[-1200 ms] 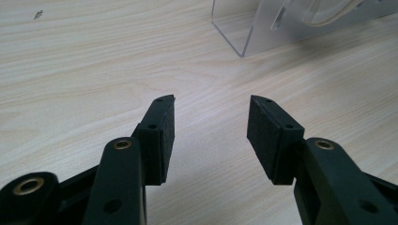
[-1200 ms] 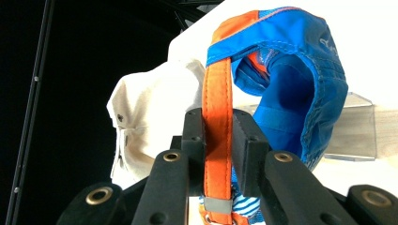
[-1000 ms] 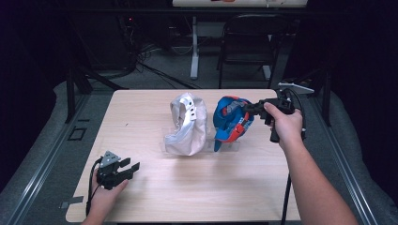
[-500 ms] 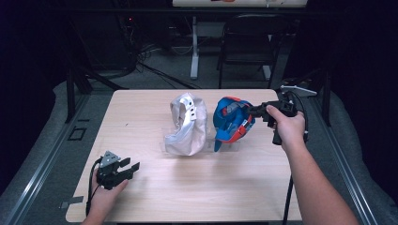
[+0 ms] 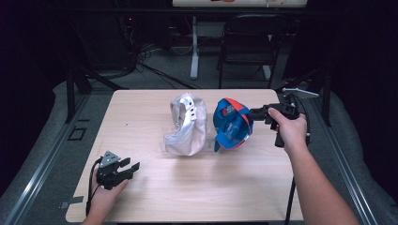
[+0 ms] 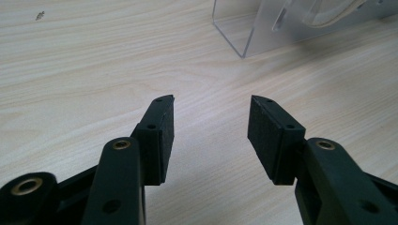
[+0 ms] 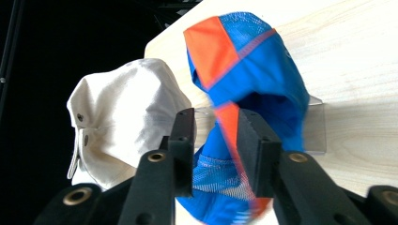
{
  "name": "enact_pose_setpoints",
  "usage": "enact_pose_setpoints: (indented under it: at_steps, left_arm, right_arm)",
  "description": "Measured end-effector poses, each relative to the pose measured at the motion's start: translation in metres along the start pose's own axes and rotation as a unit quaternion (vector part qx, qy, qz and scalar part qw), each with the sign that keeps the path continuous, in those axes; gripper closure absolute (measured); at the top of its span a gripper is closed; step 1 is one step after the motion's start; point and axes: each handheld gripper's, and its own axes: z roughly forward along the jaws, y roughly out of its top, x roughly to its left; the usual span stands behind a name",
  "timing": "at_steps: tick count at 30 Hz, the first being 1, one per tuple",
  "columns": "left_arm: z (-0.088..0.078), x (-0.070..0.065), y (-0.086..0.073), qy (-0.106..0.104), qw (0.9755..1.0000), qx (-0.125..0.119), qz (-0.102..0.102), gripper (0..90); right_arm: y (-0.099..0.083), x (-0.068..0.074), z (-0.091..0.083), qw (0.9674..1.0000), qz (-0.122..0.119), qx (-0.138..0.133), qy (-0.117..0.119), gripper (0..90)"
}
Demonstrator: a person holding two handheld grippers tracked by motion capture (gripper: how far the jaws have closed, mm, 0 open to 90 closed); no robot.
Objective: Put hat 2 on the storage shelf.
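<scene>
**Right gripper easing off the blue cap near the table's right edge**

While the high view sets out the whole table [image 5: 155, 197], the two gripper views give the close detail. From above, the blue and orange cap [image 5: 231, 124] sits right of the table's middle, toward its right edge, just beside the white cap [image 5: 187, 124], which stands at the middle. The right gripper [image 5: 256, 112] comes in level from the right edge and meets the blue cap's side.

The right gripper view adds what the high view cannot resolve: the right gripper [image 7: 213, 140] has its jaws on either side of an orange band of the blue and orange cap [image 7: 248, 70]. The jaws have just been opening, and a gap shows between the left pad and the fabric, so the cap sits between them without being pinched. It also shows a clear plastic stand [image 7: 317, 126] behind the cap, and the white cap [image 7: 122, 112] at its side.

The left gripper [image 5: 126, 169] rests near the table's front left corner. Its own view shows the left gripper [image 6: 210, 133] with jaws wide apart and bare wood between them, and a clear plastic stand [image 6: 244, 33] farther off.
</scene>
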Motion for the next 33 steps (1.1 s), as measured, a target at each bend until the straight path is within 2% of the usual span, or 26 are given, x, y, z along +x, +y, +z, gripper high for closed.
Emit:
enact_pose_setpoints:
  at_steps: [10,14,25,33]
  left_arm:
    - [0.0,0.0,0.0,0.0,1.0,0.002,0.0,51.6]
    - [-0.001,0.0,0.0,-0.001,1.0,0.002,-0.001,51.5]
    - [0.0,-0.001,0.0,0.0,1.0,0.0,-0.001,51.5]
    - [0.0,-0.001,0.0,0.002,1.0,0.001,0.0,51.5]
  right_arm:
    - [-0.004,-0.005,0.0,0.9999,-0.009,-0.01,-0.009,60.0]
    - [-0.008,-0.006,-0.001,0.9995,-0.023,-0.013,-0.014,57.8]
    - [-0.032,-0.009,-0.006,0.9958,-0.087,-0.012,-0.026,53.2]
    - [-0.056,-0.012,-0.009,0.9899,-0.137,-0.014,-0.034,50.2]
